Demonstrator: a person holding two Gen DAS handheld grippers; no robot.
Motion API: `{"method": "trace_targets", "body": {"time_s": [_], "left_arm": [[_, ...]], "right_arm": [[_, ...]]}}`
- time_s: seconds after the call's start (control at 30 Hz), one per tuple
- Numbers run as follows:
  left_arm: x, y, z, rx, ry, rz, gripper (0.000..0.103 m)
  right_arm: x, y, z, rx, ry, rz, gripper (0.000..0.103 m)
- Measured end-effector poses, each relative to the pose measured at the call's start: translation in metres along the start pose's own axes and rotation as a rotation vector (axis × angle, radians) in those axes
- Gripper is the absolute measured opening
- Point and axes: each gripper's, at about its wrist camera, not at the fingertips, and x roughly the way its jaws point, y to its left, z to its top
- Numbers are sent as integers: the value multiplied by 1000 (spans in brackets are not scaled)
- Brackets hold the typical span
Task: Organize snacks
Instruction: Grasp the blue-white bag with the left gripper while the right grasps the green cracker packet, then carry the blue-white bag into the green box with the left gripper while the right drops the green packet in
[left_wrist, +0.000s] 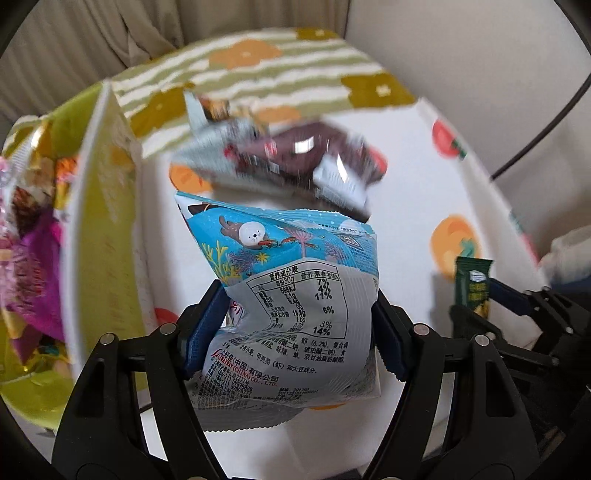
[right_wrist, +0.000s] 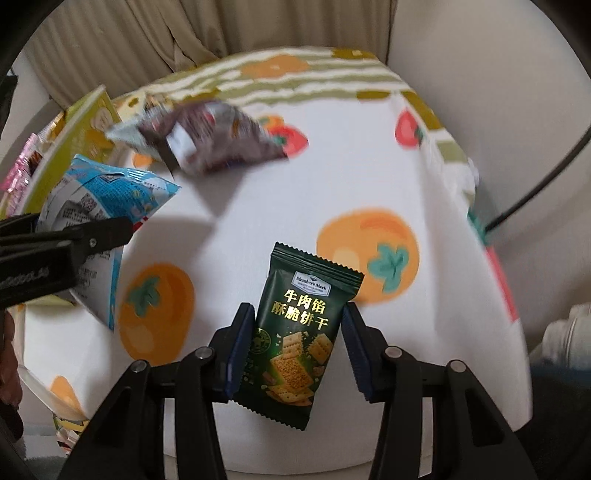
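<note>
A worktop under a persimmon-print cloth. The left gripper has its fingers clamped on a blue shrimp-snack bag; the right gripper pinches a dark green cracker packet. Beyond the fingers, two packets remain loose — the yellow-green box, left, already holds sweets.

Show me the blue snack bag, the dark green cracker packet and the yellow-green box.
blue snack bag (left_wrist: 295, 314), left wrist view, nutrition table
dark green cracker packet (right_wrist: 301, 332), right wrist view, printed front
yellow-green box (left_wrist: 103, 229), left wrist view, side wall
</note>
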Motion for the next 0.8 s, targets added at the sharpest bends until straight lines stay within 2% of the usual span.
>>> {"method": "trace_targets", "body": {"time_s": [0.2,0.47,0.6,0.8], "left_arm": [[-68,20,11,-74,-141,9,71],[-142,92,0,-206,-281,90,71],[-163,138,-10,-271,-313,139,71],[-169,213,-27,-361,-315,181,71]], "right_arm": [[-36,15,27,-56,-97,51,44],[-71,76,76,-173,-229,184,44],[-87,123,91,-243,-273,280,44],[-91,192,106,-322,-269,392,44]]}}
